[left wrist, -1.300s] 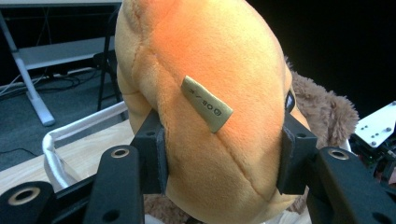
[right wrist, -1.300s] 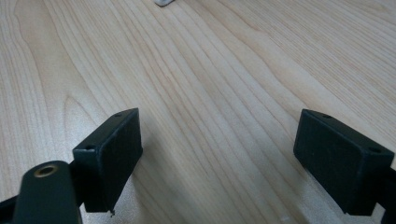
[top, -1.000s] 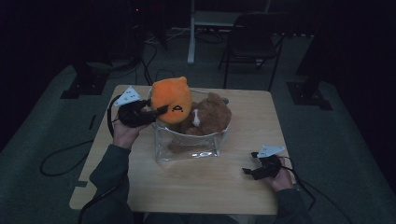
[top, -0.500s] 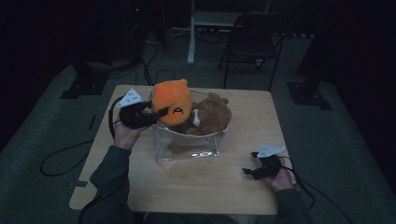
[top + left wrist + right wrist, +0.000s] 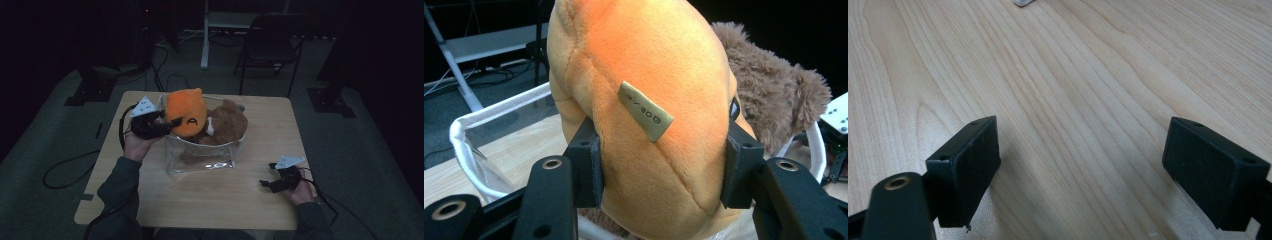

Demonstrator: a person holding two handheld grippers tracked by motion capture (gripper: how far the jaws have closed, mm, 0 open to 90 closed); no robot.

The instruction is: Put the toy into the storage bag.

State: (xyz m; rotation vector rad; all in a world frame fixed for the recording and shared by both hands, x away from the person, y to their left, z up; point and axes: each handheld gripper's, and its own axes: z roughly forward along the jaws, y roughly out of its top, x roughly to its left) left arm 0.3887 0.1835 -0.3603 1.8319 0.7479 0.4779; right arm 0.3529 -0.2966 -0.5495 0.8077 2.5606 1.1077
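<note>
An orange plush toy [image 5: 186, 112] [image 5: 644, 100] with a small sewn tag is held over the left side of a clear plastic bin [image 5: 200, 161]. My left gripper [image 5: 172, 122] [image 5: 664, 170] is shut on it, both pads pressing into its sides. A brown plush bear [image 5: 226, 122] [image 5: 769, 107] lies in the bin beside it. My right gripper [image 5: 264, 183] [image 5: 1083, 170] rests low over the wooden table [image 5: 215, 197] at the front right, open, with bare wood between its pads.
The bin has a white rim [image 5: 461, 125] and stands mid-table. A folding chair [image 5: 267, 47] and stand legs [image 5: 205, 35] lie beyond the far table edge. Cables [image 5: 65, 167] trail over the floor at left.
The orange plush and my left gripper have shifted slightly; the right hand has stayed put.
</note>
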